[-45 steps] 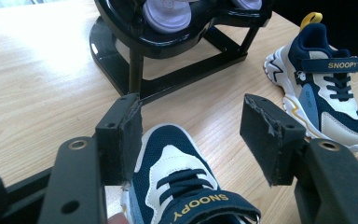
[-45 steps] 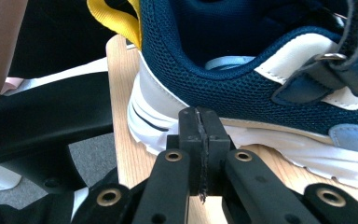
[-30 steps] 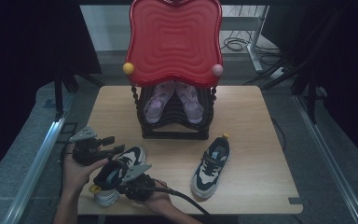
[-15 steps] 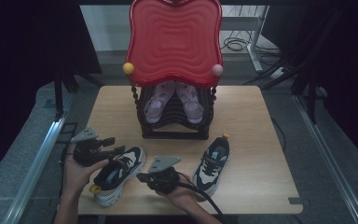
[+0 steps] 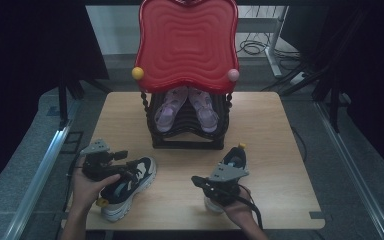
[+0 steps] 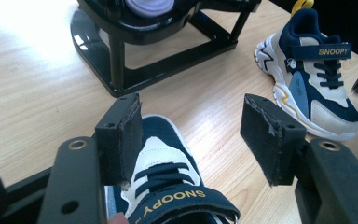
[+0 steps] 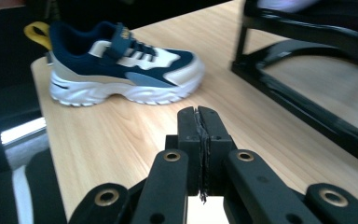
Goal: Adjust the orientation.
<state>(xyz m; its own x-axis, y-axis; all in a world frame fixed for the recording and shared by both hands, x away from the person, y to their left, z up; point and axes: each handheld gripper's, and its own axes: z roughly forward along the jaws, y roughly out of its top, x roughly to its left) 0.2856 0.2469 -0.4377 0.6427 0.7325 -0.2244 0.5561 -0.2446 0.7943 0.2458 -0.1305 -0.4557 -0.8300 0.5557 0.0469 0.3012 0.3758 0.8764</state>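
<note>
Your left gripper [image 6: 193, 140] is standing released, its jaws astride the left sneaker [image 5: 125, 187] at the table's [image 5: 280, 165] near left. Your right gripper [image 7: 200, 154] is clenched on nothing, hovering by the right sneaker [image 5: 230, 167]. Next, I think, you are needing to open it for that shoe.
</note>
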